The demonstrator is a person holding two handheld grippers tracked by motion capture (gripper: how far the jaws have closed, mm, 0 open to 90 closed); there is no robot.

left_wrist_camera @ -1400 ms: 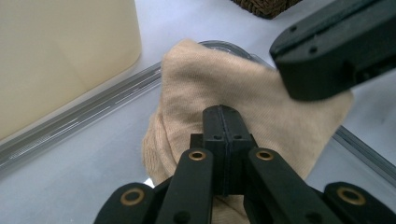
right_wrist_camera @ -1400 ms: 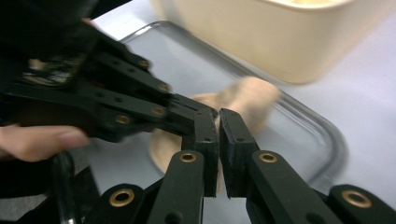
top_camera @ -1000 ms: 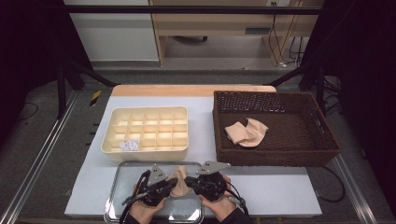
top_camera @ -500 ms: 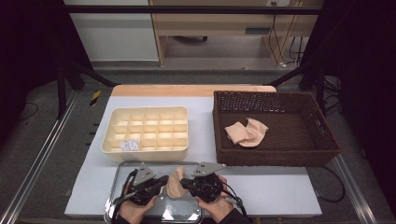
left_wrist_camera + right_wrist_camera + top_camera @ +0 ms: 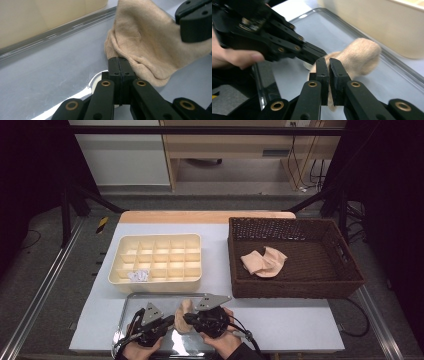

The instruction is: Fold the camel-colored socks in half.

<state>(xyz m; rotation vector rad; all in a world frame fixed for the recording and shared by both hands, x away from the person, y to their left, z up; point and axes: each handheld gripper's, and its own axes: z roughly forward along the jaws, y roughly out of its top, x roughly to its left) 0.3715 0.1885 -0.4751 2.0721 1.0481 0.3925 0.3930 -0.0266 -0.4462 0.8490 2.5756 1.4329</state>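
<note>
A beige sock hangs just above a shiny metal tray at the table's near edge, pinched from both sides. My left gripper is shut on the sock's folded edge, its jaws pressed together on the cloth. My right gripper is shut on the other side, with cloth caught between its nearly touching jaws. In the right gripper view the sock's rounded end sticks out past the jaws, and the left gripper comes in from the left.
A cream divided box stands just behind the tray, with a small white item in a front cell. A dark wicker basket at the right holds more beige socks. A hand grips the left tool.
The left gripper has shifted left and slightly down toward the near edge. The sock, held upright between both grippers before, now sits lower over the tray. The right gripper stayed put.
</note>
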